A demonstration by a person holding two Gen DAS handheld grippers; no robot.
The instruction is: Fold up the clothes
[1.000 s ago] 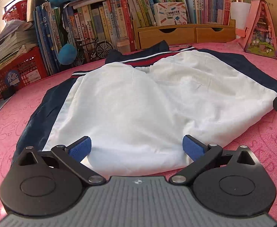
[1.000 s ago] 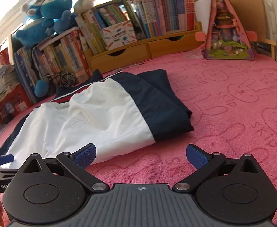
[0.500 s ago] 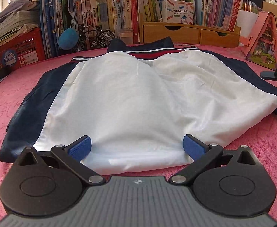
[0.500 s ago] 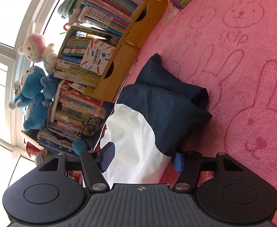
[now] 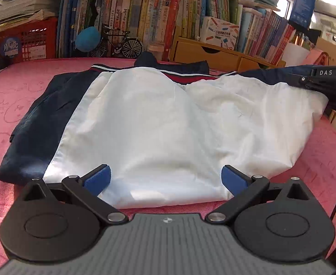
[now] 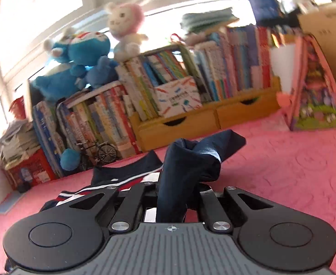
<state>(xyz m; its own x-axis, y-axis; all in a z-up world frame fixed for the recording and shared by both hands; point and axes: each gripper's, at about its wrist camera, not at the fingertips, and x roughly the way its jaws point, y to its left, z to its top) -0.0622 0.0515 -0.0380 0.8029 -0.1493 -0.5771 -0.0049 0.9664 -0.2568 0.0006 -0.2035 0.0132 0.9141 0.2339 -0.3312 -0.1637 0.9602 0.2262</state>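
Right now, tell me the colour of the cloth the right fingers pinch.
Navy sleeve; right wrist view.

Behind the pink rabbit-print cloth (image 6: 294,171) runs a row of books (image 5: 145,23) — a model bicycle (image 5: 119,43) and red crate (image 5: 25,41) before it, blue plush toys (image 6: 74,68) above, wooden drawers (image 6: 204,119) beneath.

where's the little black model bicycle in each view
Left wrist: the little black model bicycle stands upper centre-left, before the books, behind the jacket's far edge.
Right wrist: it stands left of centre, at the foot of the book row, beside a blue plush ball.
Shared landmark: the wooden two-drawer box, to the right of the bicycle in both views.
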